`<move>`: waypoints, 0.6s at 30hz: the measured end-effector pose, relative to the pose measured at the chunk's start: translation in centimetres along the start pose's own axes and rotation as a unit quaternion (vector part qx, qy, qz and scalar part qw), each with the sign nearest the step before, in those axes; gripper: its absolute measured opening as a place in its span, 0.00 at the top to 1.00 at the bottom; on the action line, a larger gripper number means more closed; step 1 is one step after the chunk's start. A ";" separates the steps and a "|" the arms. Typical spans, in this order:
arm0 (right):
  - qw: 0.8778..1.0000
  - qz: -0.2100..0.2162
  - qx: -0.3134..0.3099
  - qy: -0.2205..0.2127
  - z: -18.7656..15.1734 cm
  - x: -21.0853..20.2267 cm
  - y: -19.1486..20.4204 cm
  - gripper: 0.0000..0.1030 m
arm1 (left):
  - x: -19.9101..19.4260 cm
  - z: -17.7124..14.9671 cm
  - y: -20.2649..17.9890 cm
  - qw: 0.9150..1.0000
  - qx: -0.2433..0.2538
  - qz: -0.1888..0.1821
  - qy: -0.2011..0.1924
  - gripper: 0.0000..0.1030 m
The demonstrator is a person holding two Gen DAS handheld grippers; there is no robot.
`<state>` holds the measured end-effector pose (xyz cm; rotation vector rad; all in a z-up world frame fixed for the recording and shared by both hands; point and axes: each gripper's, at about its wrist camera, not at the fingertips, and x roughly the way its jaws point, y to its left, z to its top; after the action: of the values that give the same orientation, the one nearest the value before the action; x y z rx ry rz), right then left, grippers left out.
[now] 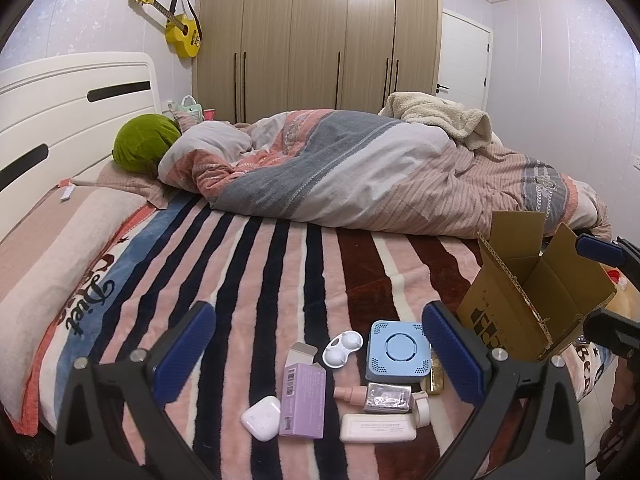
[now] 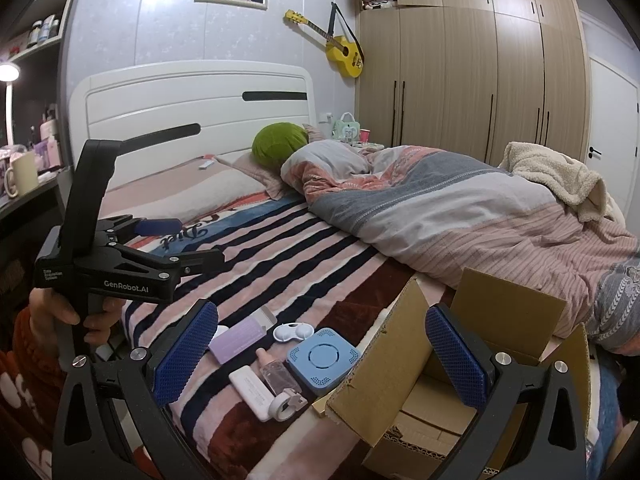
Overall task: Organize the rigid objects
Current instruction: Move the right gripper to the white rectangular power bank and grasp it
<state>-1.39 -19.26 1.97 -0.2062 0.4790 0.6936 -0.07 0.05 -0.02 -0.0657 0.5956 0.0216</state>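
The left gripper hung above the striped blanket, its blue-padded fingers spread wide with nothing between them. In the lower centre of the left wrist view, a cluster of small items lay on the blanket between those fingers: a white earbud case at lower left, touching a lilac carton with its top flap open; a white contact lens case just above; and a light blue square box to the right. Below the blue box lay a clear bottle with a pink cap, and beneath that a flat white rectangular case. A small white tape-like roll sat at their right end, and a gold object, mostly hidden, peeked out beside the right finger.

An open cardboard box stood at the right of that frame, flaps up, near the blue box.

In the right wrist view, the right gripper was likewise wide open and empty, poised over the cardboard box at lower right of the frame. The left gripper's black body appeared at the left of that frame, held in the person's hand.

A rumpled quilt filled the middle of the bed, with a green cushion near the headboard.
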 end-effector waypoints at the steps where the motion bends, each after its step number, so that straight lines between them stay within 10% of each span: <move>1: 1.000 -0.001 0.000 0.001 0.0 0.0 0.0 0.00 | 0.0 0.0 0.0 1.000 0.001 -0.001 0.000 0.00; 15: 0.996 -0.016 -0.085 -0.001 0.9 1.1 4.6 0.00 | -1.0 -0.1 2.8 1.000 0.028 -0.012 0.005 0.00; 18: 0.993 0.002 -0.117 0.012 0.4 2.9 6.7 0.16 | -0.6 -0.7 4.3 0.999 0.033 0.006 0.023 0.00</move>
<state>-3.71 -12.38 0.73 -0.4351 0.4214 0.7527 -1.13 4.31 -0.44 0.0012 0.6432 0.0125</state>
